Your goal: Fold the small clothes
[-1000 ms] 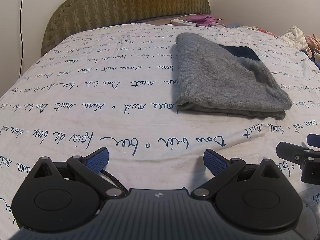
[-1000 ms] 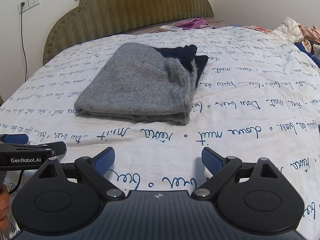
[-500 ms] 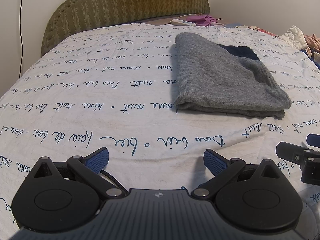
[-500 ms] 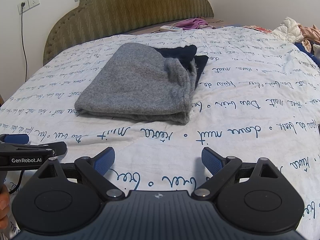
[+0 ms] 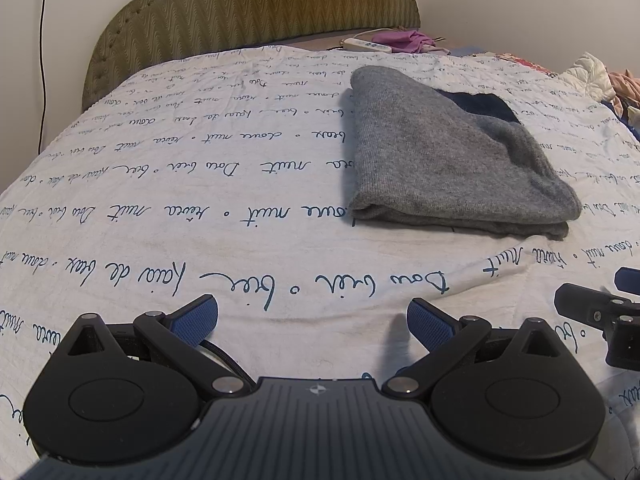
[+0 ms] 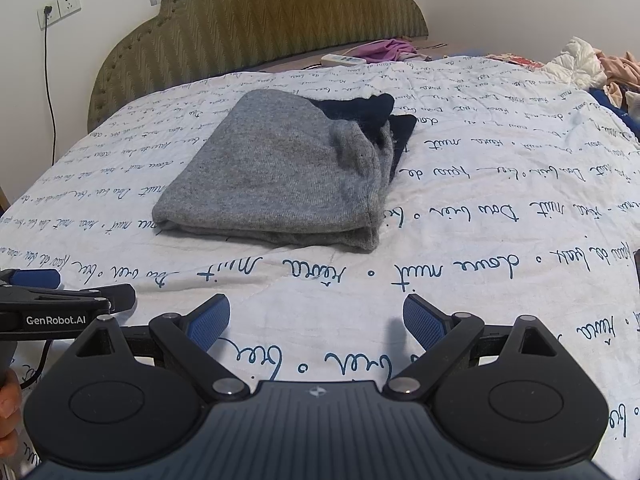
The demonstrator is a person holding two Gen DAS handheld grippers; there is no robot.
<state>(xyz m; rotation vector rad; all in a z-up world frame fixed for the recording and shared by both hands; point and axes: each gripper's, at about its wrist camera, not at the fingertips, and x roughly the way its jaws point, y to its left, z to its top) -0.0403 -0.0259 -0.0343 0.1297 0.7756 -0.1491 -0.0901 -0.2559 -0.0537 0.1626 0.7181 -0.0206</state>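
Garment: a grey knit garment [image 6: 280,176] lies folded into a thick flat bundle on the bed, out ahead of both grippers and touched by neither. In the left wrist view it sits right of centre [image 5: 448,156]; in the right wrist view it sits left of centre.
Fold edge: the stacked layers show along the near edge, which faces the grippers.
Dark piece: a dark navy piece [image 6: 360,112] shows from under the far right side of the grey fabric; whether it is a separate item or part of the same garment cannot be told.
Left gripper: the left gripper [image 5: 312,316] is low over the bedspread with its blue-padded fingers [image 5: 196,318] spread wide and nothing between them.
Right gripper: the right gripper [image 6: 316,318] is held the same way, fingers [image 6: 424,322] wide apart and empty, just to the right of the left one.
Hand: part of a hand [image 6: 8,412] shows at the lower left edge of the right wrist view.
Bedspread: a white bedspread [image 5: 160,208] with lines of blue handwriting print covers the bed.
Headboard: an olive padded headboard [image 6: 280,12] stands at the far end.
Far edge: a purple cloth [image 6: 384,49] and a white power strip [image 6: 342,59] lie by the headboard.
Right side: a loose pile of clothes [image 6: 592,64] sits at the right edge of the bed.
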